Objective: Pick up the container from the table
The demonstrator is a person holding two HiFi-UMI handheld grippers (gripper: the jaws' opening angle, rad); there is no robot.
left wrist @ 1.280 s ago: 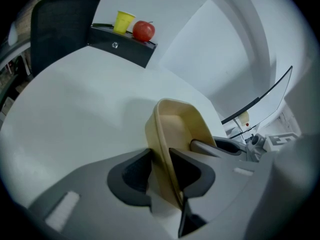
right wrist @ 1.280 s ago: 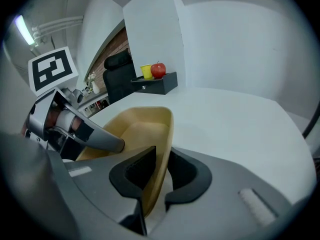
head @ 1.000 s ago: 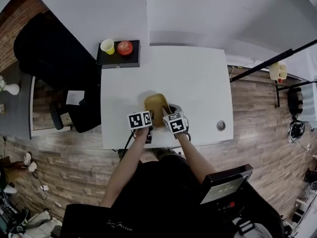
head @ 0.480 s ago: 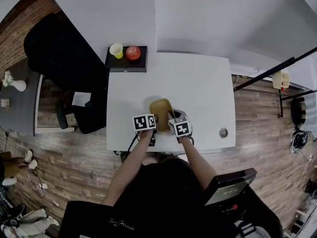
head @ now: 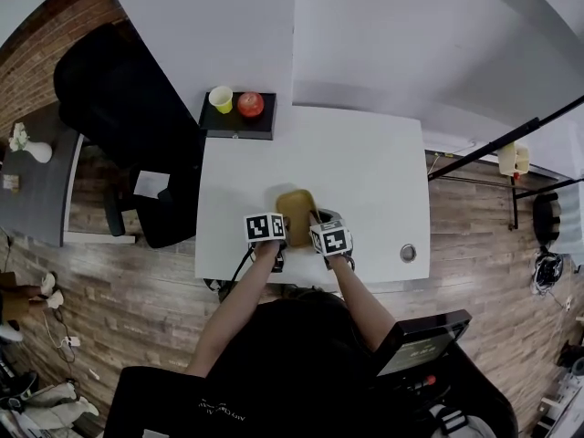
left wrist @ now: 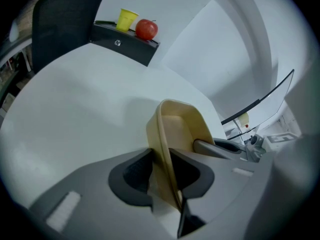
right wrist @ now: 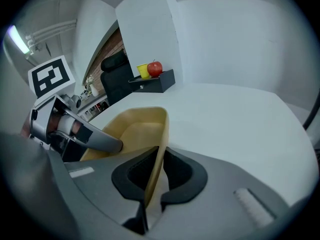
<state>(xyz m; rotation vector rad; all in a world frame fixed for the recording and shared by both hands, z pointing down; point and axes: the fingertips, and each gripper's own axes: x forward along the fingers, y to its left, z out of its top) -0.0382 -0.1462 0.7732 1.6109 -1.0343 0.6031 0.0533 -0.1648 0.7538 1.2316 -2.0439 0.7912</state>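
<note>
One white table (head: 365,172), wood floor (head: 474,281), brick wall (head: 27,35)

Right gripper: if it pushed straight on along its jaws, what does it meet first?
The container: its wall already stands between the jaws of the right gripper, which have just been closing on it. Beyond the wall, likely the white table, as the gripper tilts down; depth is hard to judge.

Cannot see the container (left wrist: 180,129) base — lost below the fingers (left wrist: 131,176) in both gripper views. Overhead, cannot make out jaws under the marker cubes (head: 265,226).
</note>
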